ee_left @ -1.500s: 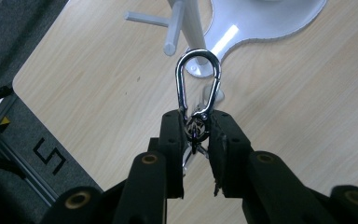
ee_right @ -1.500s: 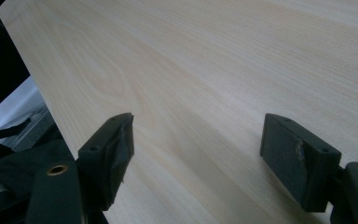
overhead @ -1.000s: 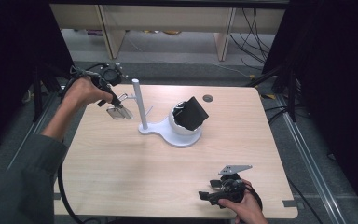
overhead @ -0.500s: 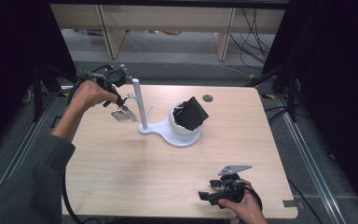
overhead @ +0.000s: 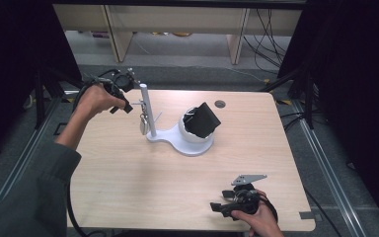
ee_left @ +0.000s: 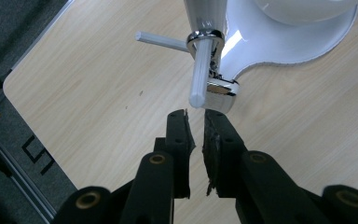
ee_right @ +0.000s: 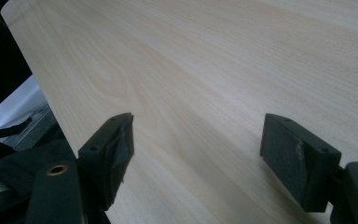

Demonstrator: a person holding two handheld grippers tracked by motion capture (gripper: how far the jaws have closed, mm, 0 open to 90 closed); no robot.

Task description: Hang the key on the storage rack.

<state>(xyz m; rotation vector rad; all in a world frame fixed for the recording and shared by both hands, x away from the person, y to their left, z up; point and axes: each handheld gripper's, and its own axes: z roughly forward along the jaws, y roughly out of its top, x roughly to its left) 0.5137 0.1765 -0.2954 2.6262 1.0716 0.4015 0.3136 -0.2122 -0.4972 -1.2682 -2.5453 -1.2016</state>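
A white stand has an upright post (overhead: 146,109) and a bowl-shaped base (overhead: 196,140) with a black object (overhead: 206,118) in it. In the left gripper view a silver padlock (ee_left: 221,91) hangs by its shackle on a short white peg (ee_left: 200,70) that juts from the post. My left gripper (ee_left: 196,117) is just short of the peg's end and the padlock. Its jaws have just been opening a little; a narrow gap shows and nothing lies between them. In the high view the left gripper (overhead: 126,106) is left of the post. My right gripper (overhead: 218,200) rests open near the table's front edge.
A second white peg (ee_left: 161,41) sticks sideways from the post. The wooden table (overhead: 128,177) has a round cable hole (overhead: 220,104) at the back. Dark floor, metal rails and shelving legs surround the table. The right gripper (ee_right: 198,135) looks over bare wood beside the table's edge.
My left hand has moved right, toward the post, and the padlock went with it to the peg. The right hand has not moved.
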